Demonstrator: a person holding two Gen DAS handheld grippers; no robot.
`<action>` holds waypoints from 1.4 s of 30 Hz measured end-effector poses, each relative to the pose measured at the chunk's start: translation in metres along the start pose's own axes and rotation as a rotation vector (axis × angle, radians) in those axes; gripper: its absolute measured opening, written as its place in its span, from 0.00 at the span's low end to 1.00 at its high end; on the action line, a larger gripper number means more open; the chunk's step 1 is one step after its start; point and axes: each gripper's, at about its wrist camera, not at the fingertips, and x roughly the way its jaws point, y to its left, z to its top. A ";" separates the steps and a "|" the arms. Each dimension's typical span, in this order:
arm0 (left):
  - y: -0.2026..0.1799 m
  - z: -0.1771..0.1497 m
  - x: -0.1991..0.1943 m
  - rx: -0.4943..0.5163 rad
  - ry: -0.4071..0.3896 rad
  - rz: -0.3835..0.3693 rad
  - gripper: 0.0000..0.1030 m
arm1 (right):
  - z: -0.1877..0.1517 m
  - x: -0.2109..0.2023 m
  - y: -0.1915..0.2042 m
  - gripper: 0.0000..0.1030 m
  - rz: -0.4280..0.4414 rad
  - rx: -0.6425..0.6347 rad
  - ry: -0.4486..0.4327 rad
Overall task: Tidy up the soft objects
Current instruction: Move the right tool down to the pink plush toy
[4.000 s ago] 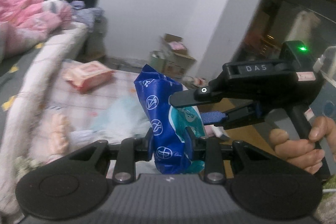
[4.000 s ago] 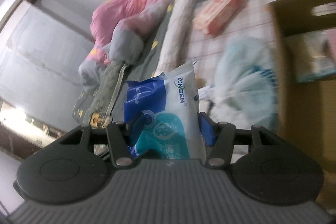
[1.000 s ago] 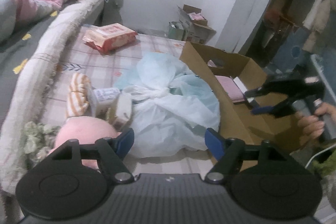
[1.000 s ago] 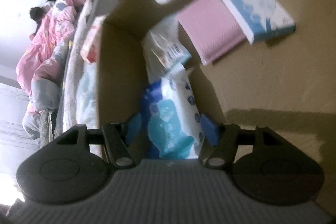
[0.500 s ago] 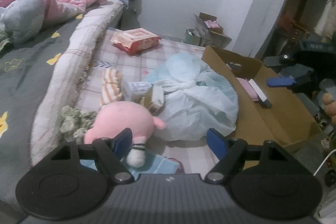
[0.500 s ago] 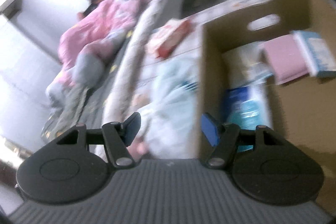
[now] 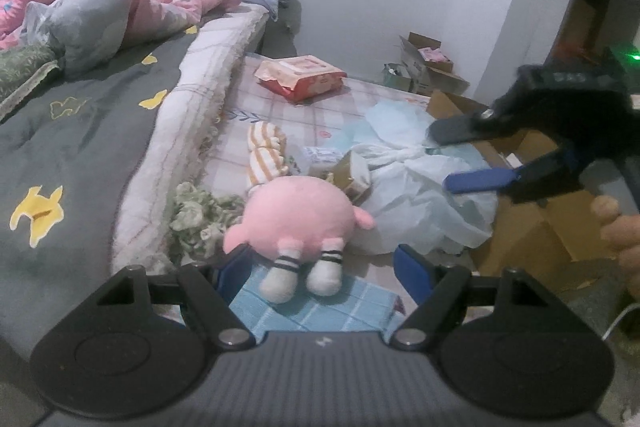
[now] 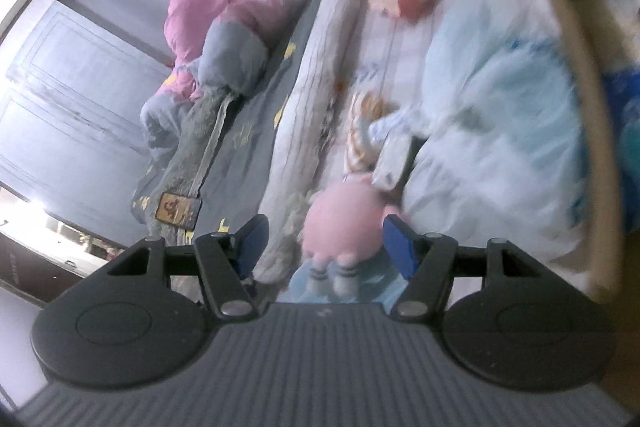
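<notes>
We hold our left gripper (image 7: 324, 267) spread wide, nothing between its fingers, above the pink plush toy (image 7: 300, 213) lying on the checked mat beside the cardboard box (image 7: 532, 227); our right gripper (image 8: 322, 243) hovers spread and bare too.

Colours and patterns: floor mat items, left wrist view

Pink plush toy (image 7: 298, 213) with black-striped white socks, at 6 o'clock; blue checked cloth (image 7: 320, 307) beneath. Orange-and-white striped plush (image 7: 266, 151) at 11 o'clock; pale blue plastic bag (image 7: 416, 187) at 2 o'clock; brown cardboard box (image 7: 532, 227).
</notes>
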 end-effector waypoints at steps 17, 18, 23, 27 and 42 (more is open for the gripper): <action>0.000 0.025 0.071 0.144 0.063 -0.002 0.87 | -0.006 0.099 -0.030 0.61 -0.095 0.175 0.096; 0.001 0.027 0.076 0.146 0.075 -0.002 0.87 | -0.006 0.103 -0.033 0.61 -0.086 0.194 0.098; 0.005 0.034 0.097 0.147 0.119 0.000 0.87 | -0.005 0.113 -0.047 0.61 -0.033 0.273 0.095; 0.011 0.039 0.100 0.119 0.126 -0.003 0.84 | -0.005 0.118 -0.053 0.57 0.016 0.317 0.079; -0.010 0.026 0.028 0.096 0.024 -0.133 0.84 | -0.013 0.052 0.008 0.57 -0.015 0.038 0.024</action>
